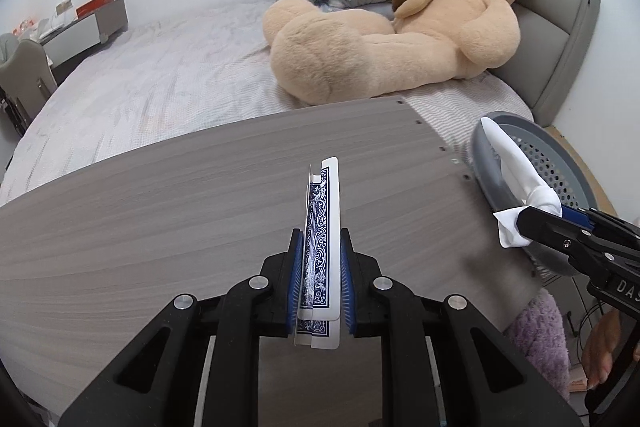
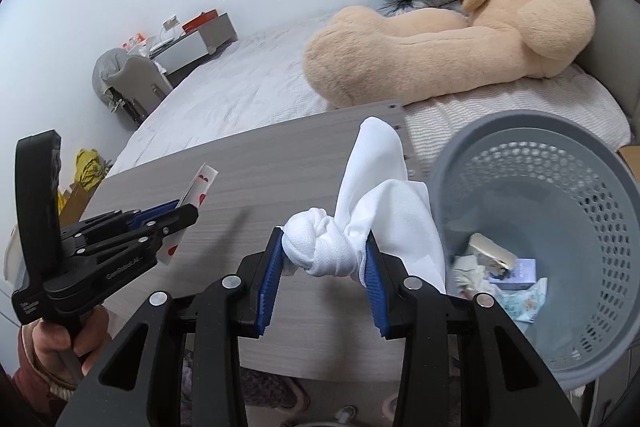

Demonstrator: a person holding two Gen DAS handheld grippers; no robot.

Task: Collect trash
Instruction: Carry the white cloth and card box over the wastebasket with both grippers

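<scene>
Left gripper pinches playing cards; right gripper grips knotted cloth.

Item 1: bent playing card with a blue-and-white scrollwork back and red hearts on its face, folded lengthwise, standing on edge. Pinched between the closed pads of the left gripper, one end reaching forward past the fingertips, the other poking out behind them.

Item 2: white knotted mesh cloth, one bulky knot with two loose tails, one pointing up, the other drooping. Knot clamped between the pads of the right gripper.

Item 3: round grey-blue perforated plastic basket, upright, just right of the right gripper, holding crumpled wrappers and a small box.
</scene>
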